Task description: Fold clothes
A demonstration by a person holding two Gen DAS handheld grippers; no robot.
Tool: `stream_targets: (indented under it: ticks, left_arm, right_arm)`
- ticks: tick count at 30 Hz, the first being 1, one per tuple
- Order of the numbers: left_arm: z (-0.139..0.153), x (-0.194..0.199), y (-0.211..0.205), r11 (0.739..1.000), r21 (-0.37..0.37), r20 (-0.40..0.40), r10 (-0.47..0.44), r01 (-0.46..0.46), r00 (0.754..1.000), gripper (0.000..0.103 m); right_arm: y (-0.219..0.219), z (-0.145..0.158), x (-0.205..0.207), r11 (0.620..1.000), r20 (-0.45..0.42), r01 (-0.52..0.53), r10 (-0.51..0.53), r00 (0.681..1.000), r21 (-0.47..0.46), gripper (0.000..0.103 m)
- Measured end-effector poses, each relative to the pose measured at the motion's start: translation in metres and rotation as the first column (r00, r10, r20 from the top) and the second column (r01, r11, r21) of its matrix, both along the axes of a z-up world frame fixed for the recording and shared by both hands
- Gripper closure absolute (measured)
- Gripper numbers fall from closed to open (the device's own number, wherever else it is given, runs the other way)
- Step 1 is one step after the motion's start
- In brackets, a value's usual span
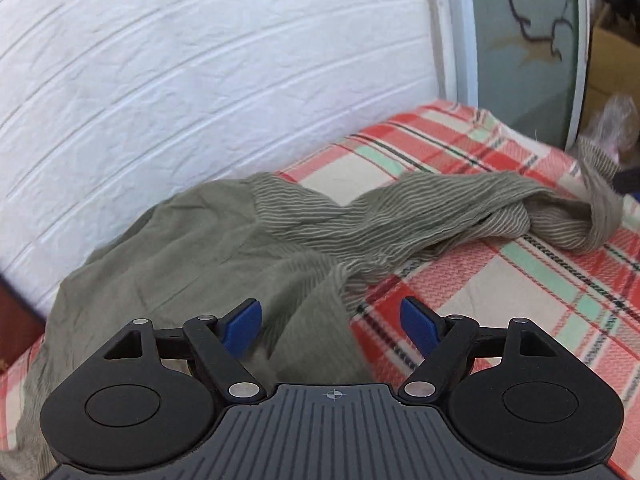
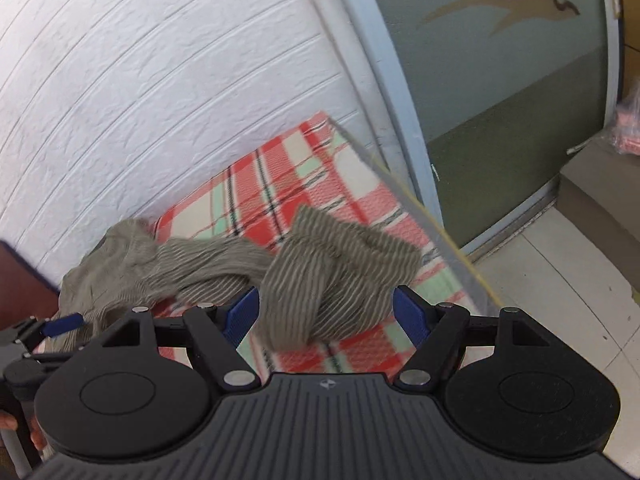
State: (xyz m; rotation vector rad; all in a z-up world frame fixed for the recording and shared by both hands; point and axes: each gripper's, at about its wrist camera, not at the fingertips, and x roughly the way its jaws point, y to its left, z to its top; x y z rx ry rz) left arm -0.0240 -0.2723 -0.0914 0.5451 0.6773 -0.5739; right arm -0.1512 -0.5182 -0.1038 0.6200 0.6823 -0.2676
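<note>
An olive-green garment (image 1: 192, 240) lies crumpled on the red plaid bedcover (image 1: 500, 288), against the wall. Its striped part (image 1: 400, 216) trails right to a twisted end (image 1: 576, 228), where a strip of cloth stands up, blurred. My left gripper (image 1: 331, 320) is open low over the plain green part; cloth lies beneath the blue pads (image 1: 244, 326) without being pinched. In the right wrist view my right gripper (image 2: 326, 316) is open, and the blurred striped bunch (image 2: 328, 280) fills most of the gap between its pads. One blue finger (image 2: 64, 322) of the left gripper shows at the lower left.
A white panelled wall (image 1: 200, 80) runs behind the bed. A glass sliding door (image 2: 500, 100) stands at the bed's right end, with tiled floor (image 2: 560, 280) below it. A cardboard box (image 1: 612, 64) and a plastic bag (image 1: 616, 120) sit beyond. Bare bedcover (image 2: 280, 184) lies behind the bunch.
</note>
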Motion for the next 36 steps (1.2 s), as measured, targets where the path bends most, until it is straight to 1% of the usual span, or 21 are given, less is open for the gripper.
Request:
stream_targets:
  ticks: [2,4,5,6,7,8,10,14,17,19,21,22,26,28,29,30,32,33,34,35,36]
  left_arm:
    - [-0.01,0.004,-0.01,0.999,0.046,0.024,0.007,-0.008,1.0,0.02]
    - [-0.015,0.011,-0.008,0.997,0.069,0.01,0.029,-0.03,1.0,0.049]
    - [-0.017,0.014,-0.006,0.996,0.074,-0.007,0.043,-0.043,0.999,0.092]
    - [-0.019,0.018,-0.003,0.995,0.08,-0.024,0.057,-0.055,0.998,0.103]
    - [-0.019,0.022,0.002,0.995,0.073,-0.045,0.071,-0.068,0.996,0.103]
    - [-0.016,0.024,0.011,0.996,0.043,-0.067,0.086,-0.083,0.994,0.103]
    - [-0.006,0.028,0.027,0.993,-0.005,-0.08,0.121,-0.122,0.989,0.103]
    - [0.022,0.025,0.054,0.985,-0.065,-0.035,0.158,-0.16,0.987,0.103]
    - [0.038,0.019,0.075,0.981,-0.105,-0.002,0.166,-0.165,0.986,0.103]
    - [0.039,0.016,0.09,0.98,-0.103,0.004,0.173,-0.172,0.985,0.103]
    - [0.03,0.013,0.102,0.98,-0.074,0.012,0.186,-0.185,0.982,0.103]
    - [0.023,0.013,0.108,0.979,-0.058,0.009,0.196,-0.195,0.981,0.103]
    - [-0.002,0.017,0.135,0.967,-0.026,-0.042,0.25,-0.252,0.967,0.103]
    - [-0.009,0.02,0.145,0.962,-0.022,-0.062,0.269,-0.271,0.961,0.102]
    - [-0.011,0.021,0.148,0.961,-0.02,-0.064,0.273,-0.275,0.96,0.1]
    - [-0.012,0.022,0.151,0.96,-0.018,-0.066,0.278,-0.279,0.958,0.098]
    - [-0.009,0.021,0.154,0.959,-0.021,-0.064,0.28,-0.282,0.958,0.091]
    - [-0.006,0.02,0.154,0.96,-0.025,-0.056,0.277,-0.279,0.959,0.07]
    - [0.0,0.016,0.152,0.962,-0.032,-0.038,0.27,-0.271,0.962,0.063]
    - [0.005,0.012,0.151,0.965,-0.037,-0.017,0.259,-0.26,0.966,0.053]
    - [0.011,0.008,0.15,0.97,-0.039,0.01,0.239,-0.238,0.971,0.05]
  right_arm:
    - [-0.008,-0.005,0.008,1.0,0.002,0.009,-0.009,1.0,0.004,0.025]
    - [-0.01,-0.01,0.017,1.0,-0.008,-0.01,0.01,1.0,0.008,0.026]
    - [-0.009,-0.012,0.021,0.999,-0.019,-0.035,0.035,0.999,0.016,0.028]
    - [-0.008,-0.015,0.026,0.998,-0.03,-0.059,0.06,0.998,0.025,0.054]
    - [-0.007,-0.017,0.03,0.996,-0.041,-0.083,0.085,0.996,0.033,0.096]
    - [-0.006,-0.015,0.032,0.995,-0.041,-0.096,0.097,0.994,0.03,0.099]
    - [-0.005,-0.001,0.031,0.997,-0.002,-0.082,0.082,0.997,-0.018,0.099]
    - [-0.002,0.04,0.02,0.994,0.122,-0.078,0.088,0.989,-0.079,0.099]
    - [0.014,0.069,-0.004,0.982,0.234,-0.131,0.16,0.959,-0.137,0.099]
    - [0.03,0.077,-0.022,0.967,0.258,-0.202,0.238,0.936,-0.158,0.099]
    - [0.049,0.07,-0.039,0.943,0.216,-0.292,0.322,0.922,-0.158,0.099]
    - [0.059,0.061,-0.046,0.93,0.172,-0.337,0.359,0.917,-0.146,0.099]
    - [0.093,0.011,-0.074,0.878,-0.014,-0.476,0.475,0.88,-0.046,0.099]
    - [0.102,-0.011,-0.087,0.867,-0.076,-0.498,0.498,0.864,0.017,0.095]
    - [0.103,-0.017,-0.092,0.87,-0.094,-0.492,0.493,0.865,0.042,0.093]
    - [0.103,-0.019,-0.097,0.878,-0.098,-0.475,0.479,0.873,0.061,0.088]
    - [0.091,-0.013,-0.107,0.906,-0.05,-0.411,0.418,0.907,0.103,0.07]
    - [0.084,-0.007,-0.109,0.918,-0.018,-0.376,0.381,0.924,0.126,0.055]
    - [0.078,-0.001,-0.11,0.928,0.008,-0.346,0.348,0.937,0.139,0.045]
    - [0.072,0.004,-0.109,0.937,0.023,-0.322,0.322,0.946,0.136,0.043]
    - [0.067,0.009,-0.108,0.945,0.039,-0.299,0.296,0.954,0.132,0.042]
